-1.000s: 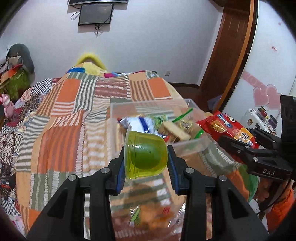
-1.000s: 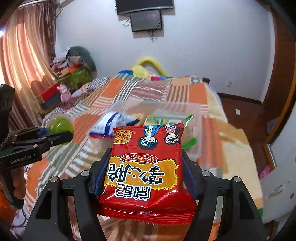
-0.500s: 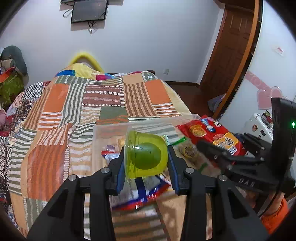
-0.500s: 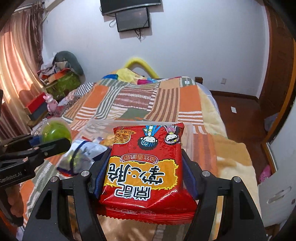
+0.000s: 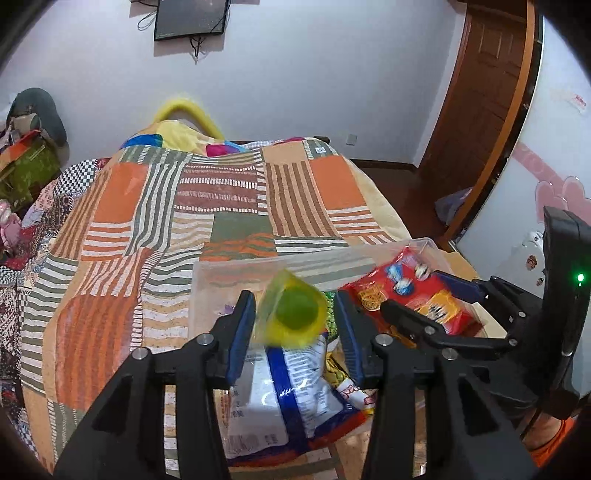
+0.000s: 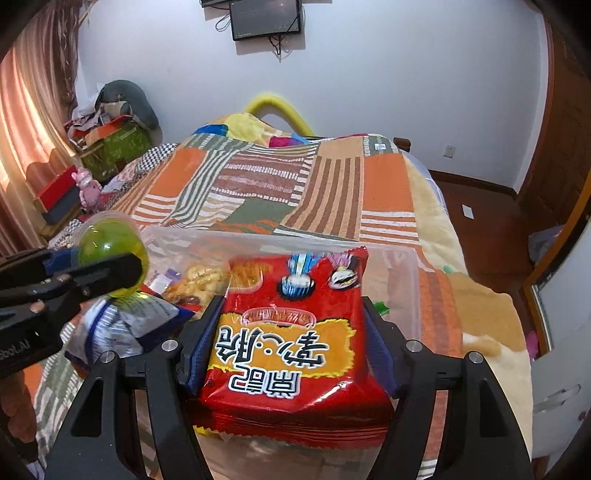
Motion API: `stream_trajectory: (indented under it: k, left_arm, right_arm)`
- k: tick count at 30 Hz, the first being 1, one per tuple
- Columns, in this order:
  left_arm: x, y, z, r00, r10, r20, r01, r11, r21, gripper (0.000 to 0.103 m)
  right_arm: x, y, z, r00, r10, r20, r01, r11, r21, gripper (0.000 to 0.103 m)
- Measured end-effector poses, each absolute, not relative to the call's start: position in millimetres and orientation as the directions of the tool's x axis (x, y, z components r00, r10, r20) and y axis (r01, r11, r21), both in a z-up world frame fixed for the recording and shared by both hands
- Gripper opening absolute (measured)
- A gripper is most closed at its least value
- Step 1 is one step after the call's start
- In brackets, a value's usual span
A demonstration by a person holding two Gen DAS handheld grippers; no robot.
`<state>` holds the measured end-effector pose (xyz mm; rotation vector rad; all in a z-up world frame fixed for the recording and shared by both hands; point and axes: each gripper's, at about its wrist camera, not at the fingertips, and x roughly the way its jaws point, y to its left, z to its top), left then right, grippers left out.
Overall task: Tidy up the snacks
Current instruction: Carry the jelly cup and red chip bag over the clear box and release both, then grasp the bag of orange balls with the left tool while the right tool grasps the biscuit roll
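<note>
My left gripper (image 5: pixel 295 321) has spread its jaws; the yellow-green jelly cup (image 5: pixel 293 314) sits tilted and blurred between them, free of both pads, over the clear plastic box (image 5: pixel 236 267). The cup also shows in the right wrist view (image 6: pixel 109 247). My right gripper (image 6: pixel 291 314) has its jaws spread around the red noodle-snack bag (image 6: pixel 291 343), whose blurred top tips into the clear box (image 6: pixel 402 258). That bag shows in the left wrist view (image 5: pixel 413 295) too. A white-and-blue packet (image 5: pixel 280 398) and other snacks lie in the box.
The box rests on a bed with an orange, green and brown striped patchwork quilt (image 5: pixel 221 192). A wooden door (image 5: pixel 484 96) stands at the right. Clutter is piled at the left wall (image 6: pixel 107 125). A screen hangs on the wall (image 6: pixel 266 18).
Both grippers moved down over the box. The left jaws spread and the jelly cup came loose and tilted. The right jaws widened and the red bag's top tipped forward.
</note>
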<state>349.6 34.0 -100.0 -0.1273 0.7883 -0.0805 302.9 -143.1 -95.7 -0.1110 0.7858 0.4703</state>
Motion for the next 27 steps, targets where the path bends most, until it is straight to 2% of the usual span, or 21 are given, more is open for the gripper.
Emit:
stream_trajectory:
  k: [2, 14, 21, 27]
  left_arm:
    - [344, 36, -96, 0.706, -0.136, -0.695, 0.03, 0.986, -0.163, 0.053]
    - [271, 42, -72, 0.739, -0.119, -0.663, 0.05, 0.991, -0.123, 0.064]
    - [223, 48, -90, 0.7, -0.118, -0.704, 0.052, 0.992, -0.115, 0.067]
    - [192, 45, -121, 0.645, -0.114, -0.756, 0.059, 0.993, -0.1, 0.067]
  right_arm:
    - [297, -146, -91, 0.614, 0.367, -0.699, -0.451, 0.89, 0.071, 0.069]
    - [242, -167, -65, 0.603, 0.437, -0.667, -0.511, 0.854, 0.097, 0.077]
    - [205, -164, -79, 0.556, 0.456, -0.695, -0.547, 0.83, 0.107, 0.078]
    - [183, -148, -114, 0.488, 0.448, -0.749, -0.558, 0.82, 0.127, 0.078]
